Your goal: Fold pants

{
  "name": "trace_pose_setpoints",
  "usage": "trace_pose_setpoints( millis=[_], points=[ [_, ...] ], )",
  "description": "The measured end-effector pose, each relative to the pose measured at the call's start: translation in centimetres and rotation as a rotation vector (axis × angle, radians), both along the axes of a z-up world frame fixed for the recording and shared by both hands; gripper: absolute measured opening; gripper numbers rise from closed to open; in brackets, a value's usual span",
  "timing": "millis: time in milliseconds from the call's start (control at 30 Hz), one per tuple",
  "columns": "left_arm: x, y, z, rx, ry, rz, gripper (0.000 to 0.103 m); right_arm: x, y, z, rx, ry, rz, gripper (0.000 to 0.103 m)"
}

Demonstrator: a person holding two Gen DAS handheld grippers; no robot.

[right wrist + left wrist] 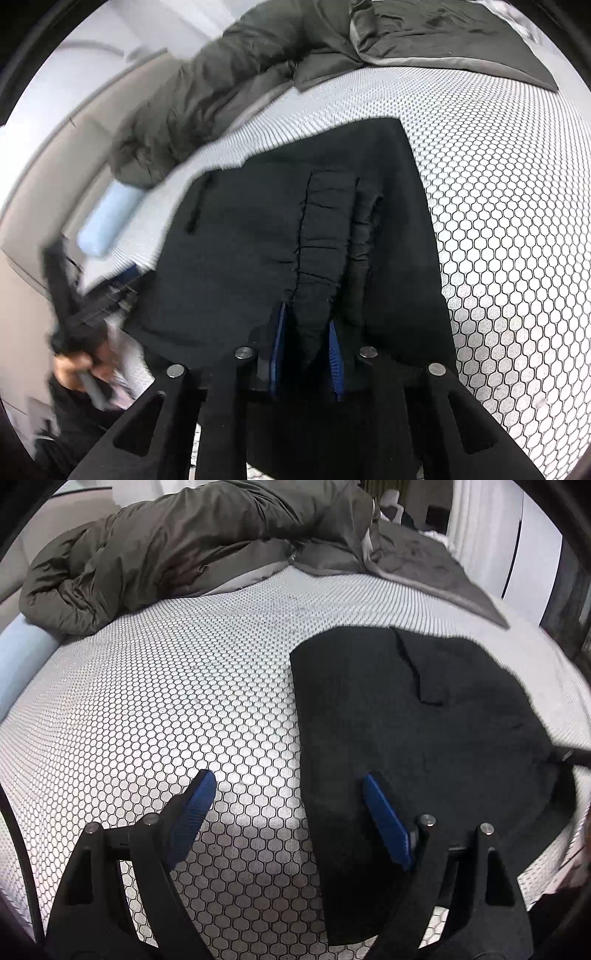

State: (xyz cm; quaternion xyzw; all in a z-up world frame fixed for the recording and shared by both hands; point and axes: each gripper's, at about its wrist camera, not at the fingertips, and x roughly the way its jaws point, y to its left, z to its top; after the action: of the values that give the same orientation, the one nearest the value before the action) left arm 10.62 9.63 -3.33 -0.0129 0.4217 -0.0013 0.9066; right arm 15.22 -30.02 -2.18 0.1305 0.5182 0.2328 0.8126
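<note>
- Left wrist view: the left gripper (pixel 284 786) stands wide with nothing between its blue pads; one finger hangs over the bare honeycomb-patterned bed (pixel 166 686), the other over the near edge of the pants (pixel 424 716).
- The black pants lie on the bed to the right of this gripper as a compact, roughly rectangular bundle, with a seam or pocket slit showing near the top. No loose leg trails out of it here.
- A rumpled olive-grey duvet (pixel 166 554) is heaped well apart at the far side of the bed.
- Right wrist view: the right gripper (pixel 308 347) is narrow, its blue pads pinching a gathered ridge of the pants (pixel 258 251) at their near edge; the cloth puckers in folds running away from the pads.
- At the left edge of this view the left gripper (pixel 68 295) shows blurred, with the hand (pixel 77 365) that holds it.
- Progress, as a judgement: at least one fold looks done, since the bundle is short and layered. What seems left is carrying the pinched edge over for another fold, then laying it flat and smoothing it.
</note>
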Motion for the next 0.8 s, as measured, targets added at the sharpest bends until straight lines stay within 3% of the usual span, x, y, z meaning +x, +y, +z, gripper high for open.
trace_pose_setpoints(
  millis=[100, 333, 367, 467, 500, 567, 700, 800],
  points=[
    [-0.2, -0.3, 0.0, 0.019, -0.007, -0.010, 0.081, -0.6, -1.6, 1.3, 0.015, -0.045, -0.035, 0.050],
    [0.0, -0.3, -0.1, 0.014, 0.000, -0.005, 0.081, 1.6, -2.5, -1.9, 0.170, 0.104, -0.015, 0.051],
    [0.0, -0.3, -0.1, 0.016, 0.000, -0.004, 0.081, 1.9, -2.1, -2.1, 0.175, 0.106, -0.007, 0.049],
    [0.1, -0.2, -0.2, 0.007, 0.004, 0.000, 0.081, 2.2, -0.9, -2.4, 0.136, 0.063, 0.008, 0.030],
    [0.1, -0.1, -0.2, 0.002, 0.005, 0.001, 0.081, 2.0, -0.6, -1.9, 0.119, 0.039, 0.015, 0.021],
    [0.1, -0.1, 0.1, -0.003, 0.000, -0.001, 0.081, 1.0, -0.4, 0.3, 0.123, -0.029, 0.023, 0.014],
    [-0.5, 0.3, 1.1, -0.035, -0.026, -0.021, 0.081, -3.0, -1.0, 5.3, 0.142, -0.161, 0.035, 0.014],
    [-0.6, 0.4, 1.2, -0.044, -0.028, -0.036, 0.081, -5.2, -1.9, 6.1, 0.126, -0.186, 0.017, 0.014]
  ],
)
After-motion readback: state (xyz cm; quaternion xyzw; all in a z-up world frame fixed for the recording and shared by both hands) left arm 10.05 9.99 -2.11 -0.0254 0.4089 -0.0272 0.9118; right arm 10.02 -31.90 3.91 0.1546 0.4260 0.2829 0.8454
